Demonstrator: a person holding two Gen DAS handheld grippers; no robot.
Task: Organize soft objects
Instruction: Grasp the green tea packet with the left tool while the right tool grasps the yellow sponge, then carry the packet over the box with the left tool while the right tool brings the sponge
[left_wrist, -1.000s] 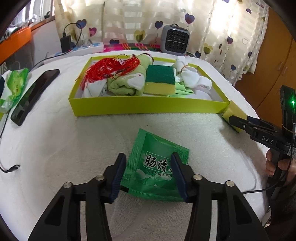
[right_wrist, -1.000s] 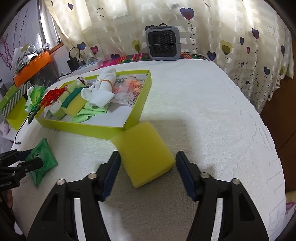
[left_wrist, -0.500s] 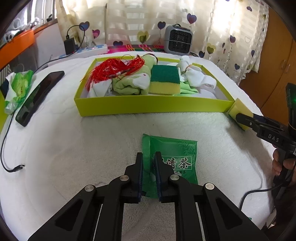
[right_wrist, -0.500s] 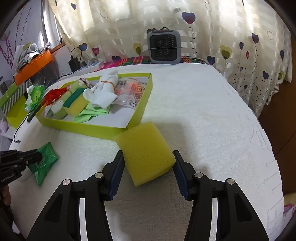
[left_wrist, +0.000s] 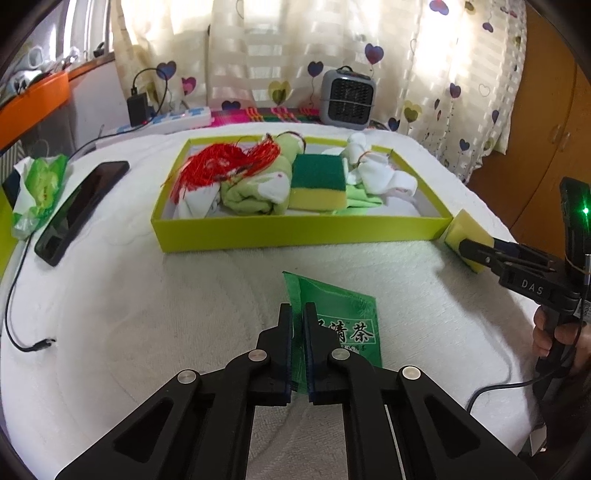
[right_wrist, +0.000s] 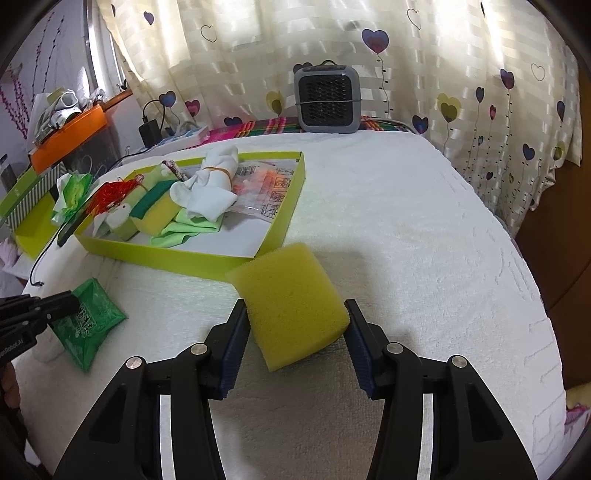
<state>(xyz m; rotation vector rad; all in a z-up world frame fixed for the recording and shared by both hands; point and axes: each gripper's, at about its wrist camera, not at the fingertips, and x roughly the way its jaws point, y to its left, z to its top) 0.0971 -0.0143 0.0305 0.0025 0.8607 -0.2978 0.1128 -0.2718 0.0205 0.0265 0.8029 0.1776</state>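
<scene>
A green tea packet lies on the white towel-covered table, and my left gripper is shut on its left edge. The same packet and left gripper show at the left of the right wrist view. A plain yellow sponge sits beside the near right corner of the lime-green box. My right gripper has both pads against the sponge's sides. From the left wrist view, that right gripper pinches the sponge at the box's corner.
The box holds a red tassel, a green-topped scrub sponge, white socks and green cloth. A phone, a crumpled green wrapper and a cable lie left. A small heater stands behind.
My left gripper went from wide open around the packet to shut on its left edge. My right gripper's fingers closed in from either side onto the yellow sponge.
</scene>
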